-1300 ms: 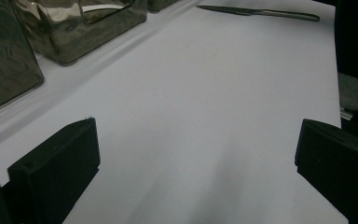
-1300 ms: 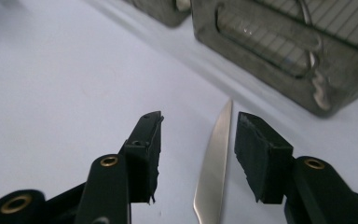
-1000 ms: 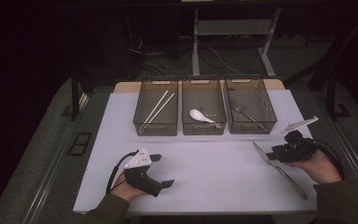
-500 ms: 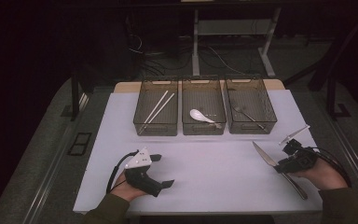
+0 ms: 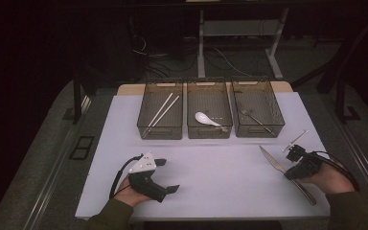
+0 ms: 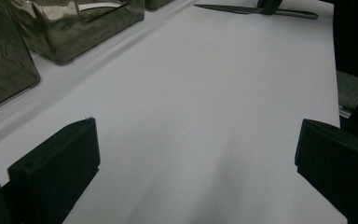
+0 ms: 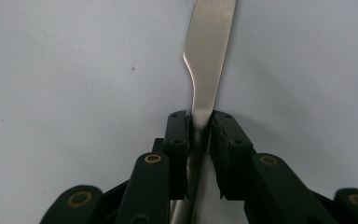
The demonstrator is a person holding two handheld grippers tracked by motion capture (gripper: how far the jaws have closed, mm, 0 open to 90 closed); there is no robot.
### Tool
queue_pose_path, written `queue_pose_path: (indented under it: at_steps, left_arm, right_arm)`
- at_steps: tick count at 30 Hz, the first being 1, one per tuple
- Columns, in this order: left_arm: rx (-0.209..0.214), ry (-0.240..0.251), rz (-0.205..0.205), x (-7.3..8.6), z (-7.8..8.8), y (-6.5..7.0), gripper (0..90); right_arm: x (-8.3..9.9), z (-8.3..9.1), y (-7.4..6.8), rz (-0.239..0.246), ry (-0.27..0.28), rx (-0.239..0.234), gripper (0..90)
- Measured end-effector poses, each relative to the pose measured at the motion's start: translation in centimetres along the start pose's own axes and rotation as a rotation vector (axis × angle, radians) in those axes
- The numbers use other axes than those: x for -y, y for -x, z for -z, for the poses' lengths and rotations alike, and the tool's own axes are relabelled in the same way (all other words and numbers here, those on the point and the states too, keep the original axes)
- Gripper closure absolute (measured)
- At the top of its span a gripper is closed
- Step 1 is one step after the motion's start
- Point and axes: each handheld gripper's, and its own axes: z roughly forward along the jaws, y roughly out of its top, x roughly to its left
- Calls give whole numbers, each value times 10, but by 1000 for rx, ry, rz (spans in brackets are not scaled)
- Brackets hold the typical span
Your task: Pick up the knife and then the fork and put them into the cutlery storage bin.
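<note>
Now the right gripper is closing its fingers on a butter knife, which is lying flat on the white desk near the right edge. The neck of the knife is sitting between the two pads, which are touching it on both sides, and the blade is pointing away from the fingers. The left gripper is resting on the desk with its fingers spread wide and nothing between them, well apart from the knife.
</note>
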Motion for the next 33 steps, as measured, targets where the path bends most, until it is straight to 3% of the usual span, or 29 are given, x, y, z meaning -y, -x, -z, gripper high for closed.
queue_pose_path:
  at_steps: [7,13,22,33]
  left_arm:
    - [0,-1,1,0,0,0,0]
    - [0,0,0,0,0,0,0]
    - [-1,0,1,0,1,0,0]
    - [-1,5,6,0,1,-1,0]
  right_arm:
    - [-7,-1,-3,25,-48,19,794]
    - [-7,0,0,43,-45,0,797]
    - [1,10,12,-4,83,-46,797]
    - [11,33,25,-60,333,-96,802]
